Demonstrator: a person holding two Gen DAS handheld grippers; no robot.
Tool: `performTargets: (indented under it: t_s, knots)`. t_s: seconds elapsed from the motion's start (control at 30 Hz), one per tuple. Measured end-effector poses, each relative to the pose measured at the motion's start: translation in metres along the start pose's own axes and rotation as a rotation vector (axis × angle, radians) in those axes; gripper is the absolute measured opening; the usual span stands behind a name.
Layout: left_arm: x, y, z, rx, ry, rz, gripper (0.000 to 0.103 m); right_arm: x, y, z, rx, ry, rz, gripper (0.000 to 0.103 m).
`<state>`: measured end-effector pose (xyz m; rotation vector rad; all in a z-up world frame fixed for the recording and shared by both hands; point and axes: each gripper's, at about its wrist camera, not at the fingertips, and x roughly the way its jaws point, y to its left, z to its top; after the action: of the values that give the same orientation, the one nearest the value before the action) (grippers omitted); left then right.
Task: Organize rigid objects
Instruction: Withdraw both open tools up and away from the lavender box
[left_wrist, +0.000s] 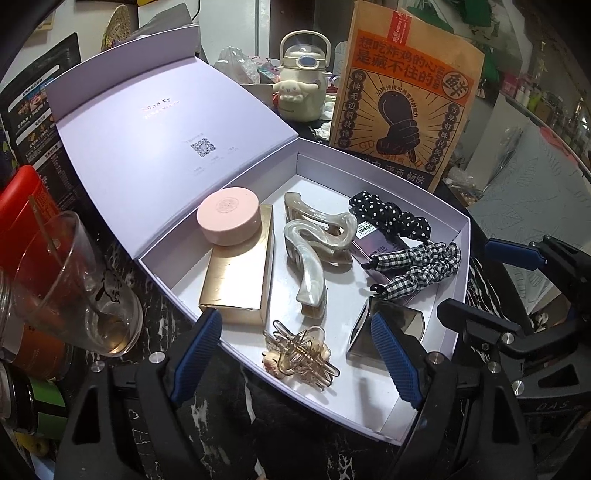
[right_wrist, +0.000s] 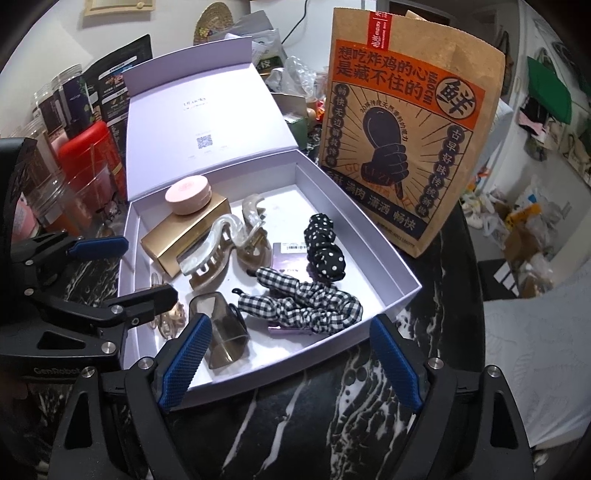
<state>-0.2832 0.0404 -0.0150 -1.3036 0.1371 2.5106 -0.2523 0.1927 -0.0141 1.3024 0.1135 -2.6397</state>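
An open lilac box (left_wrist: 456, 280) (right_wrist: 406, 275) sits on the black marble table. Inside lie a gold box (left_wrist: 236, 280) (right_wrist: 173, 236) with a pink round tin (left_wrist: 229, 214) (right_wrist: 186, 194) on top, pearly hair claws (left_wrist: 310, 251) (right_wrist: 214, 254), a gold wire clip (left_wrist: 303, 350), a smoky grey clip (left_wrist: 384, 325) (right_wrist: 219, 332), a polka-dot scrunchie (left_wrist: 391, 218) (right_wrist: 325, 251) and a gingham scrunchie (left_wrist: 417, 266) (right_wrist: 306, 299). My left gripper (left_wrist: 295, 354) is open and empty over the box's near edge. My right gripper (right_wrist: 291, 362) is open and empty at the box's near corner.
A tall kraft paper bag (left_wrist: 402, 96) (right_wrist: 410, 147) stands behind the box. A clear glass (left_wrist: 70, 280) and a red tin (right_wrist: 88, 155) stand left of it. A cream kettle-shaped bottle (left_wrist: 301, 81) stands behind. The raised lid (left_wrist: 155, 147) leans back-left.
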Motion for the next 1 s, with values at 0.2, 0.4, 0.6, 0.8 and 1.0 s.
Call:
performTargets:
  t_s: [0.2,0.4,0.6,0.8,1.0]
  knots:
    - [-0.008,0.003,0.004,-0.011,-0.012,0.020,0.095,-0.003,-0.002,0.003,0.006,-0.012,0.002,0.088]
    - [-0.023,0.006,0.010,-0.017,-0.029,0.039,0.095,-0.012,-0.002,0.007,0.009,-0.040,-0.003,0.088]
    - [-0.044,0.008,0.019,-0.012,-0.067,0.076,0.095,-0.026,-0.003,0.016,0.011,-0.074,-0.013,0.088]
    - [-0.067,0.004,0.028,0.004,-0.112,0.110,0.095,-0.046,-0.004,0.024,0.013,-0.120,-0.024,0.088]
    - [-0.091,-0.001,0.030,0.019,-0.158,0.111,0.095,-0.067,-0.004,0.026,0.025,-0.143,-0.053,0.088]
